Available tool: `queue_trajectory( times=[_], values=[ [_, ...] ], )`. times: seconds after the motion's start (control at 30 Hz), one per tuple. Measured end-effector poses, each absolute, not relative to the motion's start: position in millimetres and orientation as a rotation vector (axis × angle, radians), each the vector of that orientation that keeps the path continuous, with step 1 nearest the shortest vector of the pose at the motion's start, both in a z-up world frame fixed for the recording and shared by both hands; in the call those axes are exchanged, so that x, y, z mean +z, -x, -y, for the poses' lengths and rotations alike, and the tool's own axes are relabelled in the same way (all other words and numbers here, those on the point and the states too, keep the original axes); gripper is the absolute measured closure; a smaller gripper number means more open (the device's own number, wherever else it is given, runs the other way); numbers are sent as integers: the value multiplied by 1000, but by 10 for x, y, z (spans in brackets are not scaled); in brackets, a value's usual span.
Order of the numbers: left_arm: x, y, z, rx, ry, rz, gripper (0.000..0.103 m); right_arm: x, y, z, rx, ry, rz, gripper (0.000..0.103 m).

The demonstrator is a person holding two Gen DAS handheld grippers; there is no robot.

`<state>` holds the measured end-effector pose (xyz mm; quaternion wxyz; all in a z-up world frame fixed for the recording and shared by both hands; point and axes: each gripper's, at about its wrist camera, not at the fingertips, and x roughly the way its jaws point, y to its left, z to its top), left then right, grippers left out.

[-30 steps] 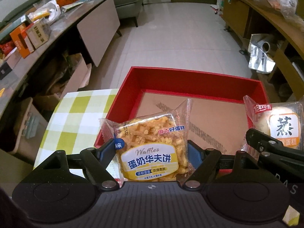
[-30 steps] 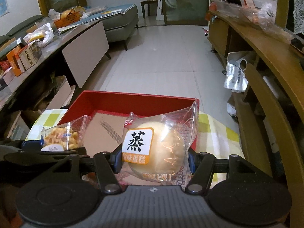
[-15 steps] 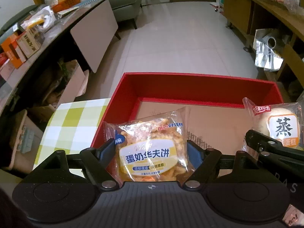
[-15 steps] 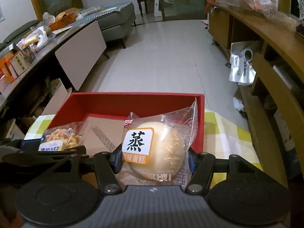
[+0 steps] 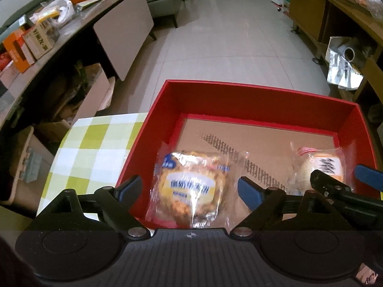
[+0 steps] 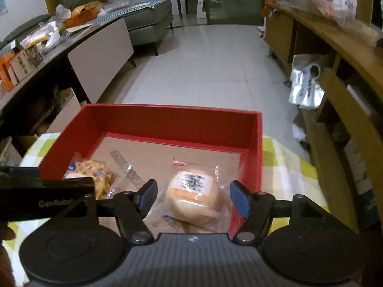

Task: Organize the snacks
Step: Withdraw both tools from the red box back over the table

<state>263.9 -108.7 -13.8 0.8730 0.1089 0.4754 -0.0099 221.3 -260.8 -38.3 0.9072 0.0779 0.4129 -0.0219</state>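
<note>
left gripper [image 5: 189, 187]: bottom of its view, jaws just opened wide, blue pads clear of the waffle packet [image 5: 190, 186] lying between them, so nothing's gripped
right gripper [image 6: 192, 197]: same deal, jaws just spread, pads off the steamed cake packet [image 6: 195, 197] between them
waffle packet: flat on the cardboard floor at the near left of the red box [image 6: 172, 122], long axis roughly running away from the camera; print is blurred, can't read it
steamed cake packet: near right of the box, red-sealed end pointing to the far wall; big dark character on a white label, smeared
writing: "GenRobot" on the left gripper's body, lower left of the right view
in the way: right gripper's finger [image 5: 330, 186] covers part of the cake in the left view
under the box: green-and-white checked cloth [image 5: 95, 148]
further off: boxes on the long counter [image 5: 31, 45] upper left, foil roll [image 5: 347, 55] upper right
</note>
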Motion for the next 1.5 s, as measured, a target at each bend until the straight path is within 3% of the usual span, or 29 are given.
queue_trajectory(
  times=[0.6,1.5],
  values=[
    [146,-2003,825,-56,-188,-1018,12,78,-1571,2347,-40,-104,-864,27],
    [-41,-1392,269,-79,-161,-1146,11,-358,-902,1894,60,-156,-1072,27]
  ],
)
